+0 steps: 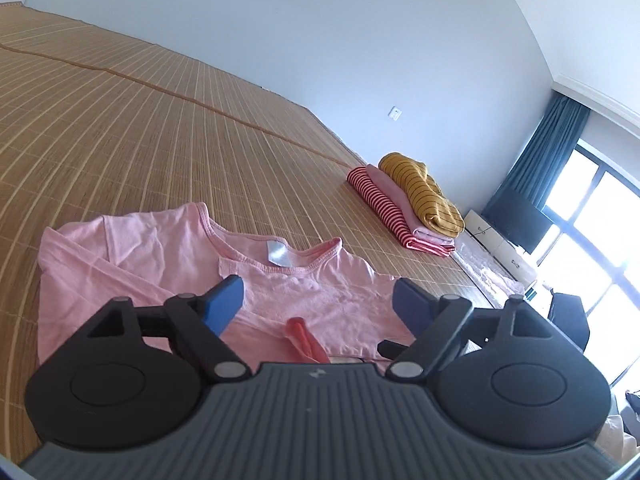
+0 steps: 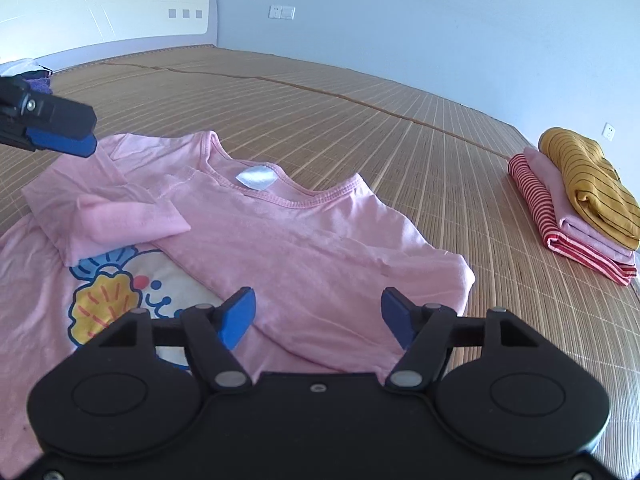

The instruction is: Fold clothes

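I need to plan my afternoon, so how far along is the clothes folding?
Done: three folded garments sit in a stack on the mat. In hand: the pink shirt lies partly folded, both sides and a sleeve turned in, with the left gripper and right gripper open above it. Left: the final folds, then moving it to the stack.

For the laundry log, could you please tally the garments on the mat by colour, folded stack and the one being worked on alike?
Pink: 2, the pink T-shirt spread out in front and the folded pink garment in the stack
Red-and-white striped: 1, the striped garment at the bottom of the stack
Mustard yellow with dark stripes: 1, the yellow garment on top
Total: 4
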Demonstrator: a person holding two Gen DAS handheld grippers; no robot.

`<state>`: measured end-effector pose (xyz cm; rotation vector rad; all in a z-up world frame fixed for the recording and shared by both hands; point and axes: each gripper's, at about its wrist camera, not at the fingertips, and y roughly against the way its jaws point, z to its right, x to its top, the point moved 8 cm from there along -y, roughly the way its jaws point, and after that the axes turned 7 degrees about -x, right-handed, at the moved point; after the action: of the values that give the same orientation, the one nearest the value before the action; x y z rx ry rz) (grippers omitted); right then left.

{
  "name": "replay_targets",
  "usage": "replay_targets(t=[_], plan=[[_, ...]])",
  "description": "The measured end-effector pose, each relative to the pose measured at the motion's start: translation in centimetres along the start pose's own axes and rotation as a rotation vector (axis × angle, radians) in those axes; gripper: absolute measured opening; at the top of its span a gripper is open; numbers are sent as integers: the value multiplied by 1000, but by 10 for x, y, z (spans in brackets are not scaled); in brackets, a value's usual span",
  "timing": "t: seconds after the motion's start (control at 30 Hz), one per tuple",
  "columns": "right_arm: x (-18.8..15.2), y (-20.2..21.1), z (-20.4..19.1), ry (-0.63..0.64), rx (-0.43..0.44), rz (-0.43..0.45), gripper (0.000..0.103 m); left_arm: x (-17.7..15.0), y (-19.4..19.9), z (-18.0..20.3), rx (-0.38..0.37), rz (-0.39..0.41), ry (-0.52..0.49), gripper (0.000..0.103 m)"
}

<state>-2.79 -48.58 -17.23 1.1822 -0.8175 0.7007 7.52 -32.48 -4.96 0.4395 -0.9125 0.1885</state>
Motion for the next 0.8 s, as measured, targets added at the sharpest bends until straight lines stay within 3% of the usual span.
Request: replay_targets(t=[0.07,0.13,0.23,0.3,0.5,0.6,0.7,0.8], plan=[[4,6,-3,-40,30,25,71,6,11,-4,3,22,-35,87],[8,12,-12,-100,125,27,71,9,20,-12,15,72,-48,87],[10,18,-34,-188,274,20,71,2,21,-23,14,49,-21,87],[9,14,-48,-235,317,1,71,-4,22,-29,9,27,6,87],[10,-16,-56,-347,293,-3,63,-8,29,-41,10,28,37,87],[17,-24,-63,-335,285,17,59,-12,31,-46,5,24,49,87],[19,-25,-73,-276,260,26,35,-14,29,-48,11,18,47,88],[17,-23,-80,-202,242,35,30,-16,28,-50,17,12,46,88]])
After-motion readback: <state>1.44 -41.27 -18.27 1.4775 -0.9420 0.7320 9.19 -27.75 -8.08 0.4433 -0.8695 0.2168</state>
